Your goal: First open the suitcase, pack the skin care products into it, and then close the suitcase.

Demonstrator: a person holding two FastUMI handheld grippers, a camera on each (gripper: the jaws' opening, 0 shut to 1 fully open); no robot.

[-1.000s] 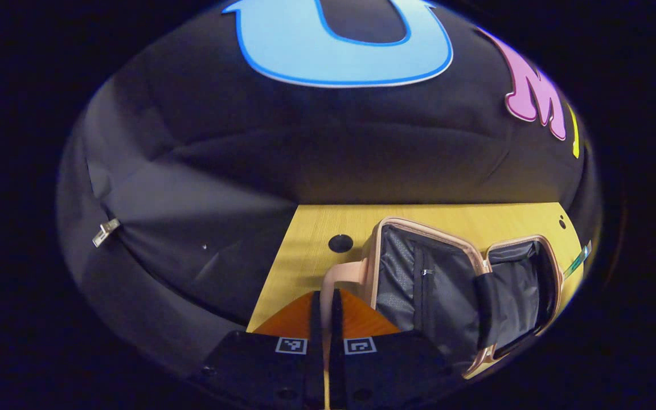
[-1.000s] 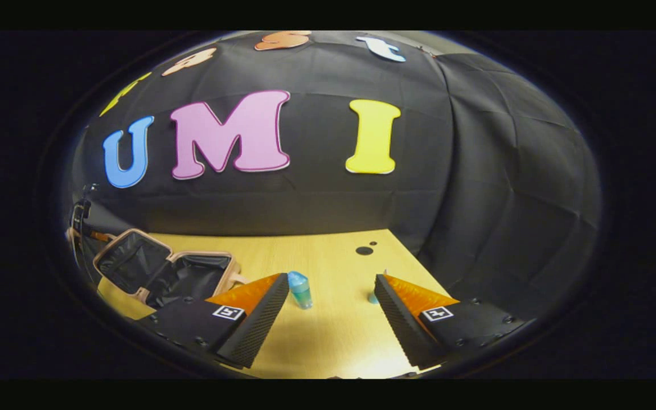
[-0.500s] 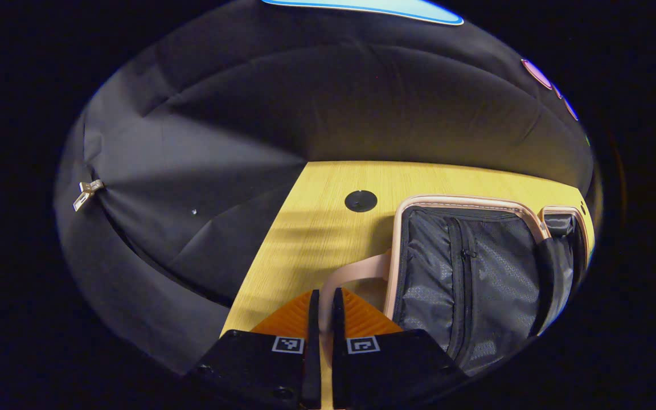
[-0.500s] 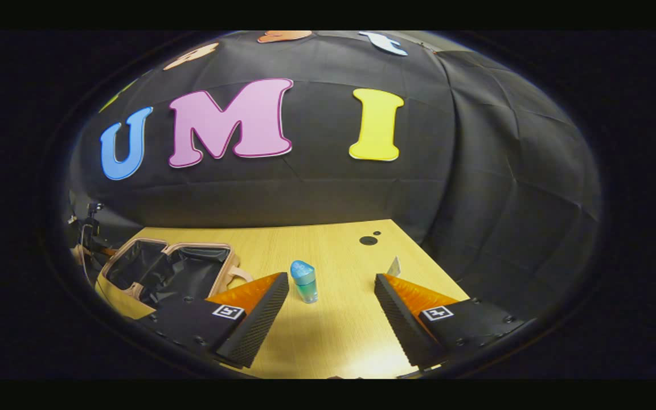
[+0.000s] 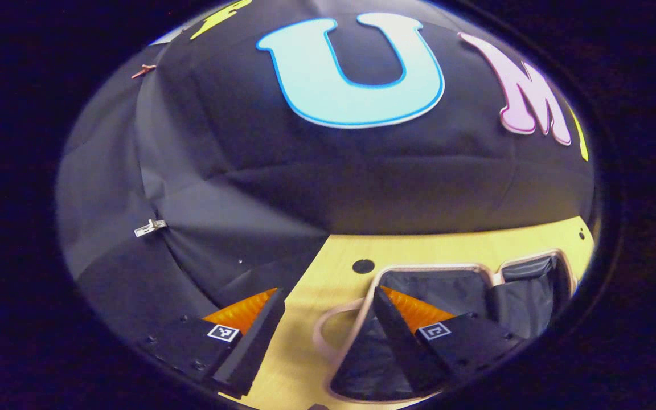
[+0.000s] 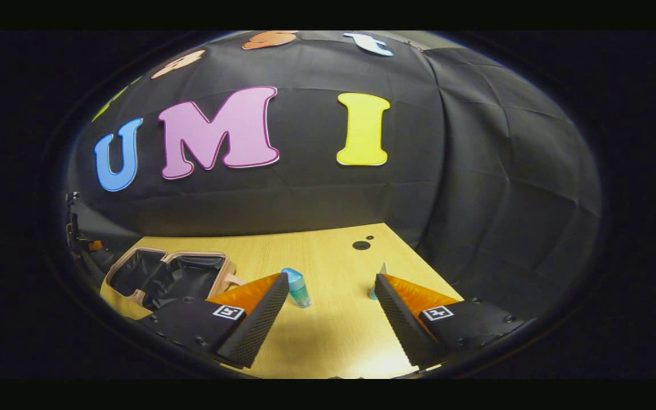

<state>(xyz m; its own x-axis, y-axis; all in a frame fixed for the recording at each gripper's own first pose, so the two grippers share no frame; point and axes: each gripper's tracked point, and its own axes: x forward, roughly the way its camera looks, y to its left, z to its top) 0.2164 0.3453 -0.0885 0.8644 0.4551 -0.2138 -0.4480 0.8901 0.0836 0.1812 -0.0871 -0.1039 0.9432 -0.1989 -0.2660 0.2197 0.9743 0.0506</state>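
- Left tongs (image 5: 328,324): jaws spread wide, nothing between them; they hang over the near left corner of the case (image 5: 447,319).
- Case lies open flat on the bench (image 5: 453,245), both halves showing dark lining, pale pink rim all round.
- Pink handle (image 5: 328,330) loops off the case's left side, sits in the gap between the left tongs' fingers, touching neither as far as I can tell.
- Left tongs' right finger (image 5: 402,341) overlaps the near half of the case in the left gripper view; contact or just above it, can't tell at that angle.
- Right tongs (image 6: 331,310): jaws also wide apart, holding nothing, low over the bench (image 6: 328,341).
- Blue-capped bottle (image 6: 296,288) stands upright on the bench, just beside the right tongs' left fingertip (image 6: 271,296), not gripped.
- Second small bluish item (image 6: 374,287) sits at the tip of the right tongs' right finger, mostly hidden; likely a tube, too little visible to say.
- In the right gripper view the case (image 6: 163,279) is far left on the bench, well apart from the bottle, open.
- Nothing visible inside the case in either view.
- Dark round hole in the bench (image 5: 363,266) behind the case's left corner.
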